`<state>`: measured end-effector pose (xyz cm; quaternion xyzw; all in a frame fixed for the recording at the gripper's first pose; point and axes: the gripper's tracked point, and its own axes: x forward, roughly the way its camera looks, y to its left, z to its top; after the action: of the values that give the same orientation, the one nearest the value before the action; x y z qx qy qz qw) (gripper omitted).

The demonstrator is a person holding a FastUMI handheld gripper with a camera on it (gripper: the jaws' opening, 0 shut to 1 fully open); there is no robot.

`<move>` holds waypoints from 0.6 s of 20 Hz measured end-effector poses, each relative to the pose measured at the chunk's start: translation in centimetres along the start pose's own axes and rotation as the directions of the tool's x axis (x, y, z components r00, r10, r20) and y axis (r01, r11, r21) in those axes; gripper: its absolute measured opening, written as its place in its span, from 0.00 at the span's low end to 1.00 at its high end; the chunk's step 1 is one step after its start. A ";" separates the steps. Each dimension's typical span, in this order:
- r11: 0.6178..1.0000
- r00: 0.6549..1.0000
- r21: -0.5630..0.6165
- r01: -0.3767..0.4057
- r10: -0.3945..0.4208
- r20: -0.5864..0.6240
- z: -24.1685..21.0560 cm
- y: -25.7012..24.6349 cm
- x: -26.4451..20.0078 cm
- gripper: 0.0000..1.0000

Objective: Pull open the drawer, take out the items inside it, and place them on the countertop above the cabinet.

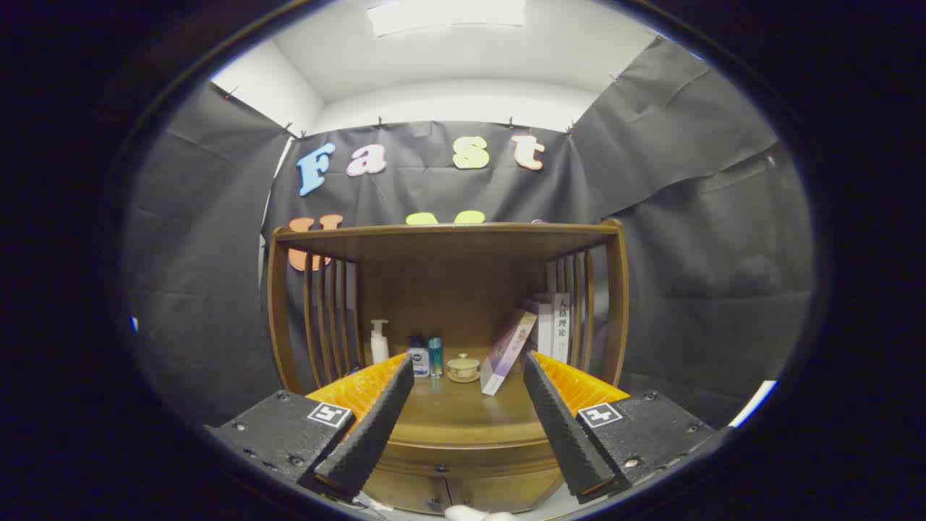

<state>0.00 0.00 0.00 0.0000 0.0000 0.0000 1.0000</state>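
Observation:
A wooden cabinet with slatted sides and a shelf on top stands ahead of me against the booth wall. Its countertop stretches between and beyond my fingers. My gripper is open and holds nothing; its fingers frame the countertop from either side. Below the countertop's front edge I see the top of the cabinet front, with small knobs; the drawer there looks closed, and most of it is hidden under my fingers.
At the back of the countertop stand a white pump bottle, two small bottles, a small lidded cup on a saucer, a leaning box and upright books. Something white shows just below the cabinet front.

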 end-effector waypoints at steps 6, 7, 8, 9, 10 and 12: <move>1.000 1.000 -0.016 0.008 -0.008 -0.009 -0.9 0.1 0.8 0.99; 1.000 1.000 -0.020 0.009 -0.009 -0.010 -1.2 0.2 1.0 0.99; 1.000 1.000 -0.023 0.008 -0.008 -0.013 -1.5 0.4 1.1 0.99; 1.000 1.000 -0.024 0.007 -0.007 -0.020 -2.1 0.4 1.3 0.99; 1.000 1.000 -0.023 0.003 -0.003 -0.028 -2.6 0.5 1.5 0.99; 1.000 0.999 -0.024 -0.003 0.002 -0.042 -3.5 0.6 1.9 0.99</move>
<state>1.92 0.55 -3.53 -0.0120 0.0211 0.0013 0.9997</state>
